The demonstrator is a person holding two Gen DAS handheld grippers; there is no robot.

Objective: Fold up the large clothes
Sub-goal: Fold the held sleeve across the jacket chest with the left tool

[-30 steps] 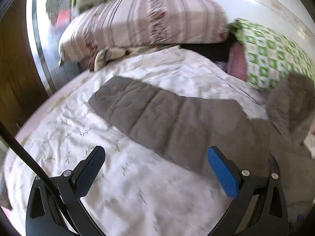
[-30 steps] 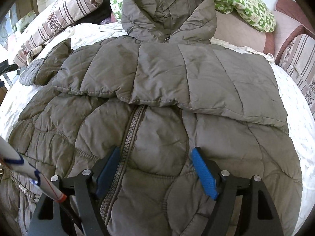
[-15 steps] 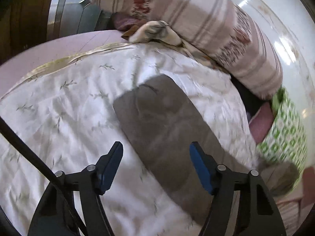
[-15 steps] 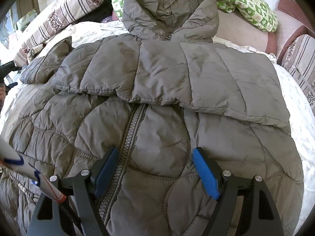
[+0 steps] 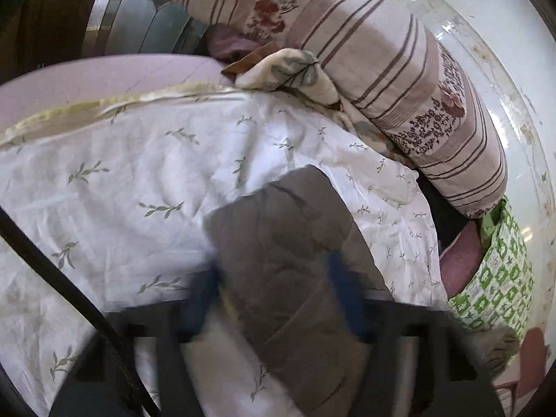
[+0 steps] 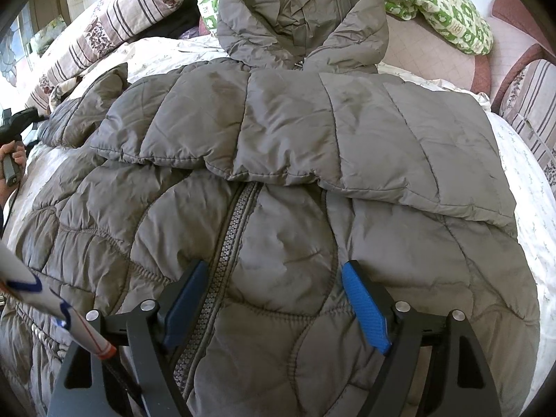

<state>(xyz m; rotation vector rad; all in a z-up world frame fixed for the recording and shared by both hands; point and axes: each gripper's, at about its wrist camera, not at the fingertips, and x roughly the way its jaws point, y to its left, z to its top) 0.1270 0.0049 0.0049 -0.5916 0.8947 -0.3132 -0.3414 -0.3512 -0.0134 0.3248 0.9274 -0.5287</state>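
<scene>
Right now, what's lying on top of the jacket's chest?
One folded sleeve lies across the jacket, covering the upper zipper; only its lower run shows. What's beneath the jacket besides the sheet is hidden.

A: Surface of the jacket point(image 6: 285, 132) ahead of the right tool point(image 6: 278, 305)?
B: Quilted synthetic cloth, slight sheen, creased.
A: Tool pads point(image 6: 365, 309)?
B: Blue ribbed plastic on matt black fingers. Bed sheet point(image 5: 139, 173) beneath: thin matt printed cotton.

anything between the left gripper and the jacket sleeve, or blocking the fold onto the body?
Nothing visible. The left gripper, blurred, has just been closing with the sleeve end between its fingers. The other sleeve already lies folded across the jacket chest; the right gripper hovers open lower down.
</scene>
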